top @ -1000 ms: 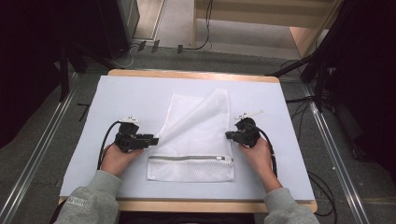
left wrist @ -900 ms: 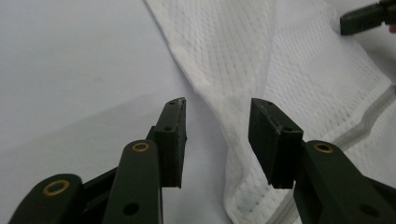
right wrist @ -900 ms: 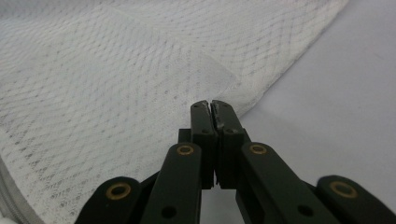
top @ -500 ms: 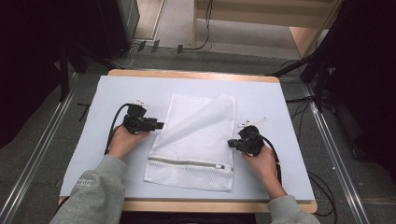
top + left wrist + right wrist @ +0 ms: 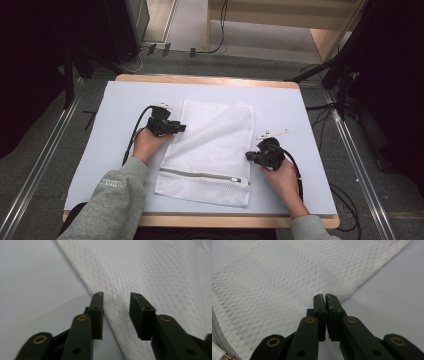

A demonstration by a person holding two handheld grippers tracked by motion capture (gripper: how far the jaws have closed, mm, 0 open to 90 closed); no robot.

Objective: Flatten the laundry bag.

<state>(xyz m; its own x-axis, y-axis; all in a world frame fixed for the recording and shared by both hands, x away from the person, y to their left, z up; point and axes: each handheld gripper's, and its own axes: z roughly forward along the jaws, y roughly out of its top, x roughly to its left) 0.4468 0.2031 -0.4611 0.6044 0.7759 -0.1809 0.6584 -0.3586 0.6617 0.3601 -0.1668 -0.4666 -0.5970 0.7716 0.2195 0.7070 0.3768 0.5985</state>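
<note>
High view: your mesh laundry bag (image 5: 212,150) lies flat mid-table on the white mat (image 5: 100,150), zipper (image 5: 205,175) end toward you, a diagonal fold running across its upper half.

Left gripper (image 5: 176,128) sits at the bag's left edge, upper part. Left gripper view has its jaws apart and straddling that edge, one over bare mat, one over mesh (image 5: 150,272); they have just been closing in, with mesh between them but no pinch yet.

Right gripper (image 5: 248,156) is at the bag's right edge, nearer the zipper. Right gripper view shows its jaws clenched together, tips right at the mesh border (image 5: 347,287); can't tell if any fabric is actually caught.

Step as I read it: getting a hold on both side edges to straighten or fold the bag.

Next for you: close the left jaws fully on the edge hem, keep them low so only one layer slips in. Check the right side really bites mesh before you lift or pull.
</note>
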